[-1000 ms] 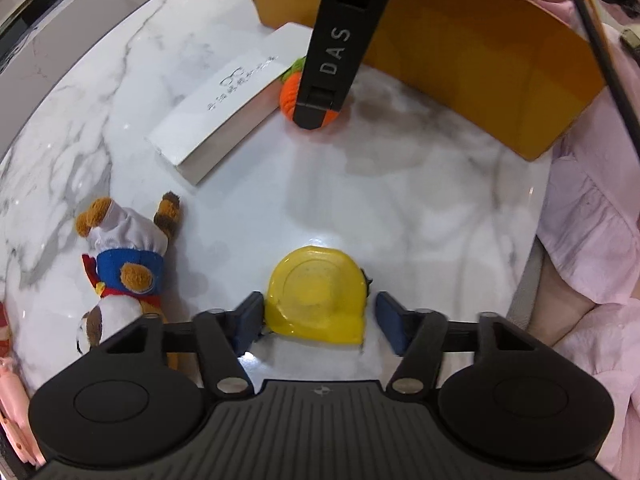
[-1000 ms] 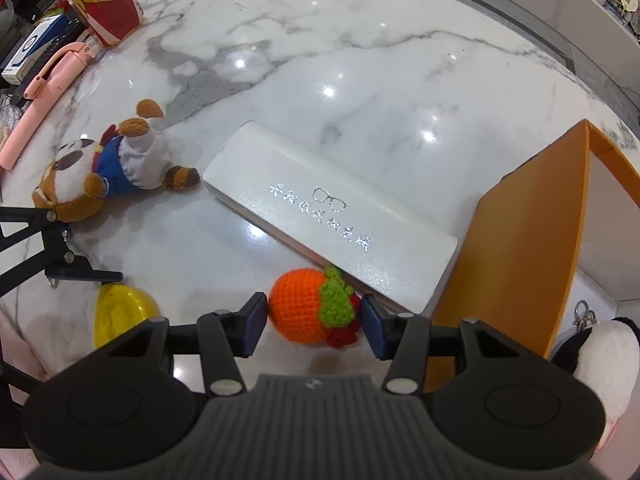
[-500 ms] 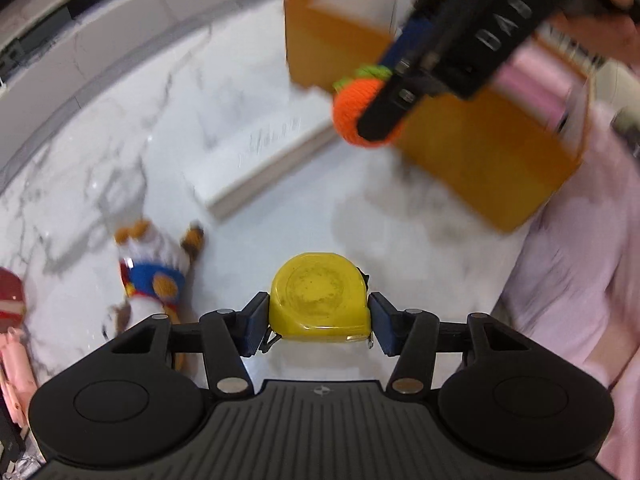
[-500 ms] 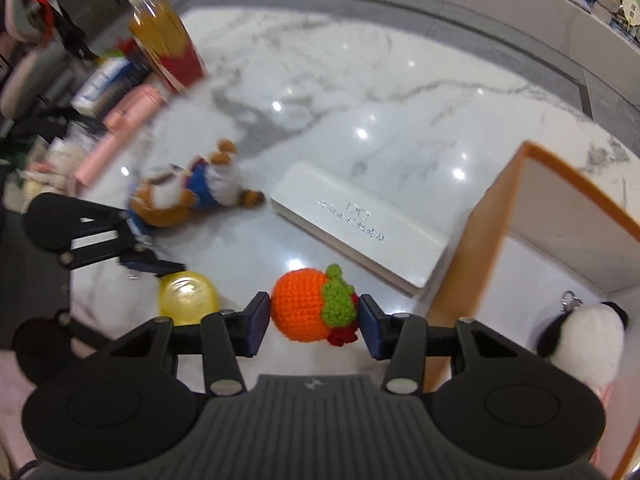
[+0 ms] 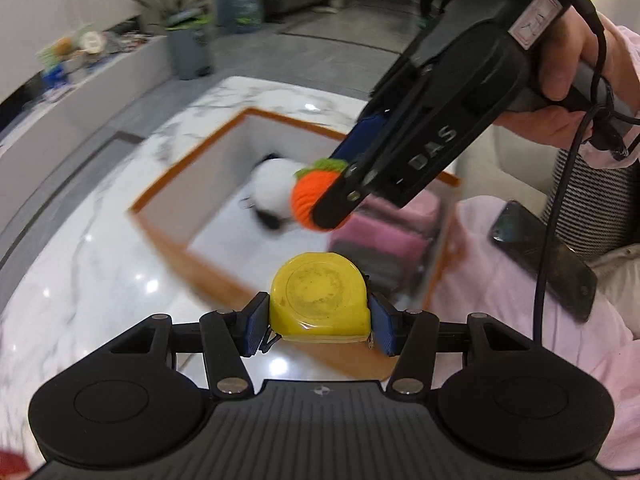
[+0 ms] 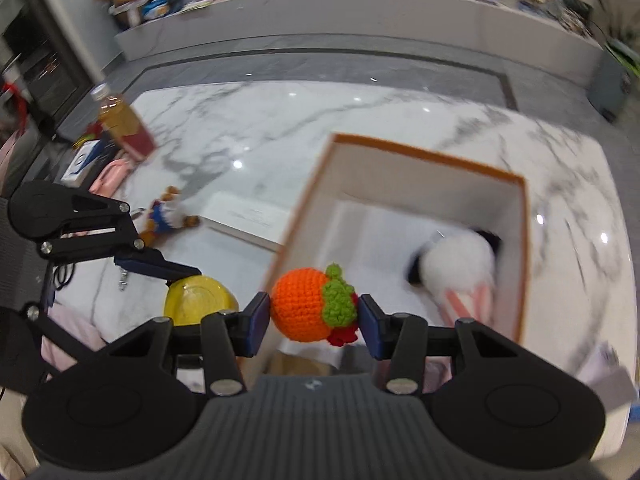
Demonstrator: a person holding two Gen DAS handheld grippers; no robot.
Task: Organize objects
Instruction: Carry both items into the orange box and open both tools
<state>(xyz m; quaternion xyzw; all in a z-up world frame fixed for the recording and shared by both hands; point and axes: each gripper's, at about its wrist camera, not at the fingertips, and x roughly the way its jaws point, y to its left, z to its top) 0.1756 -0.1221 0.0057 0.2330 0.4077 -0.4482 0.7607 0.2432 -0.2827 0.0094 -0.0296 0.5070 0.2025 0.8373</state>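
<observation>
left gripper (image 5: 318,316) grips yellow tape measure (image 5: 319,300) | right gripper (image 6: 314,316) grips orange crochet fruit (image 6: 308,304) above orange box (image 6: 524,240) | white plush toy (image 6: 456,264) inside box

My left gripper (image 5: 318,322) clamps a yellow tape measure (image 5: 319,299) above the near edge of the orange box (image 5: 192,184). My right gripper (image 5: 340,196) pinches an orange crochet fruit (image 5: 310,196) over the open box. Inside the box lie a blurred white plush (image 5: 272,182) and something pink (image 5: 384,232).
</observation>
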